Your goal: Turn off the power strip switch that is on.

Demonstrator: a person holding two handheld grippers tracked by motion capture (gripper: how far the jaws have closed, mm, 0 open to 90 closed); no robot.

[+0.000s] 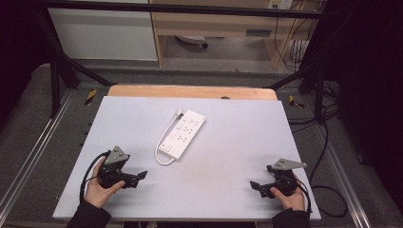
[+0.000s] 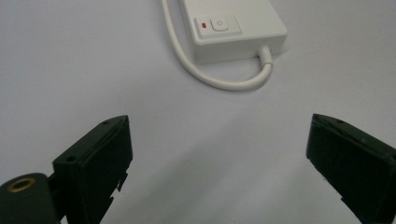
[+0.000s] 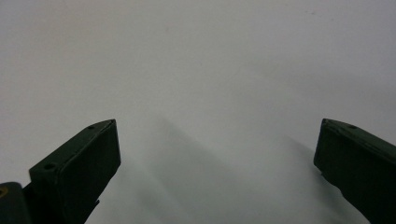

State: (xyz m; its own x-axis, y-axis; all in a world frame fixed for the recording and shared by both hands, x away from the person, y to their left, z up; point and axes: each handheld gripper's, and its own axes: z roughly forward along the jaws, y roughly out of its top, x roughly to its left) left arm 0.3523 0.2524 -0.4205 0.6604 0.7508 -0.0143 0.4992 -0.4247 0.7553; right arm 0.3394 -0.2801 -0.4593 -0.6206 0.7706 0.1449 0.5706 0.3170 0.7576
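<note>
On the white table (image 1: 142, 123), a power strip (image 1: 186, 133) is left untouched mid-surface, while left gripper (image 1: 135, 178) and right gripper (image 1: 256, 186) are held near, jaws apart, nothing grasped yet.

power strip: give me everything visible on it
The power strip is a white, plastic-looking bar lying flat and diagonal mid-table on the pale table top. Rows of sockets face up; a switch with a red mark sits at its near end. Its white cord exits that end, loops back alongside, ending by the far end. Neither gripper touches it.

Lab: black frame (image 1: 62, 61), floor cables (image 1: 328, 142), white table (image 1: 228, 166).
</note>
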